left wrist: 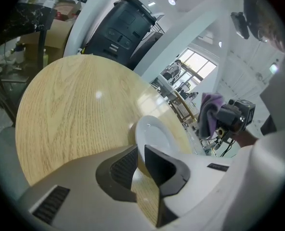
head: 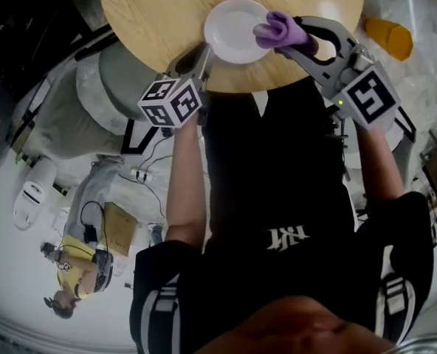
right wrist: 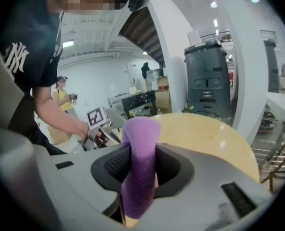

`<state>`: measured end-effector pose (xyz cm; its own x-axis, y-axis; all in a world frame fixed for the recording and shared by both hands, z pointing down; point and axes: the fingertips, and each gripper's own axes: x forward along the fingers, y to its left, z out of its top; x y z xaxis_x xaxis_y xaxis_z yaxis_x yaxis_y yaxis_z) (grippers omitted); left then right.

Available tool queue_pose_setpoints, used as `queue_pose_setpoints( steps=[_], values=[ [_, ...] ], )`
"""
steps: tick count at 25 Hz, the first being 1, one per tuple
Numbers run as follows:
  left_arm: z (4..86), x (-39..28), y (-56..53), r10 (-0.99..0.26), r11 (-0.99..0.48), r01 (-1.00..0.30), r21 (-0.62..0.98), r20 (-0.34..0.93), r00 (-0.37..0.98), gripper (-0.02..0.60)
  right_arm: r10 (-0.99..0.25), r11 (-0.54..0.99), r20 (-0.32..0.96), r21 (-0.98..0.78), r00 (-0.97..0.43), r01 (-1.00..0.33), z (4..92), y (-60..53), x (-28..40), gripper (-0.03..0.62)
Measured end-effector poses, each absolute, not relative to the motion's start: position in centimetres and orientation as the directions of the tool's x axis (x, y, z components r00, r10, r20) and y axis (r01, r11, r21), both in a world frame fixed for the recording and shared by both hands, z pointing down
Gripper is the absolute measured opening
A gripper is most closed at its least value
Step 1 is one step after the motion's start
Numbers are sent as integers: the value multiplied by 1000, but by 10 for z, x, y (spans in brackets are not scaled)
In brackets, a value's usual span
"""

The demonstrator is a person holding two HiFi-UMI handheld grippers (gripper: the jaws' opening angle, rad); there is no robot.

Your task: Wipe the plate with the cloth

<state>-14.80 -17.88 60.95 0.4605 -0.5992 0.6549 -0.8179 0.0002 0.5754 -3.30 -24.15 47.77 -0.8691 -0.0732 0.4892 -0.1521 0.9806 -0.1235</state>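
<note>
Round wooden desk: far side cut off by the top edge of the head view. The person's black shirt bears a white monogram, possibly "NY". White plate lies by the desk's near edge. Its near rim is hidden between the fingers of the left gripper, which are clamped on it. Purple cloth hangs over the plate's right rim, pinched tight in the fingers of the right gripper. Contact between cloth and plate cannot be confirmed.
</note>
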Motion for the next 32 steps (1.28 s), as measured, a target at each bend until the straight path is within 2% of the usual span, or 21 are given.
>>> queue_pose_setpoints(
  steps=[3,6,10,14,17,20,22,28,30,32],
  values=[
    [602,-161,-166,-603,-16,-818,575,647,466,49,-140,959,313,-193,-940,-207,411,-246,-34,117],
    [573,-178,-167,-629,-154,-805,574,571,527,15,-236,930,156,-248,-959,-270,358,-251,-26,117],
    [495,-203,-178,-644,-391,-735,554,406,649,2,-379,907,-5,-201,-925,-371,294,-252,-11,117],
    [420,-216,-204,-681,-524,-678,516,225,697,2,-499,866,-160,-55,-852,-497,222,-267,21,117],
    [367,-217,-211,-702,-592,-626,507,55,710,2,-527,838,-332,-49,-782,-544,161,-266,51,117],
    [295,-218,-203,-723,-640,-586,497,-133,678,1,-472,845,-474,-2,-743,-535,110,-255,85,117],
    [246,-215,-187,-705,-687,-571,451,-221,674,2,-424,854,-476,75,-771,-516,94,-253,101,117],
    [153,-155,-97,-684,-730,-623,281,-297,667,2,-251,883,-306,317,-918,-347,52,-196,119,117],
    [144,-126,-71,-711,-702,-667,248,-285,643,2,-172,914,-296,307,-939,-264,51,-170,133,117],
    [144,-101,-52,-741,-671,-707,223,-238,628,2,-108,959,-306,220,-946,-180,62,-153,146,117]
  ],
)
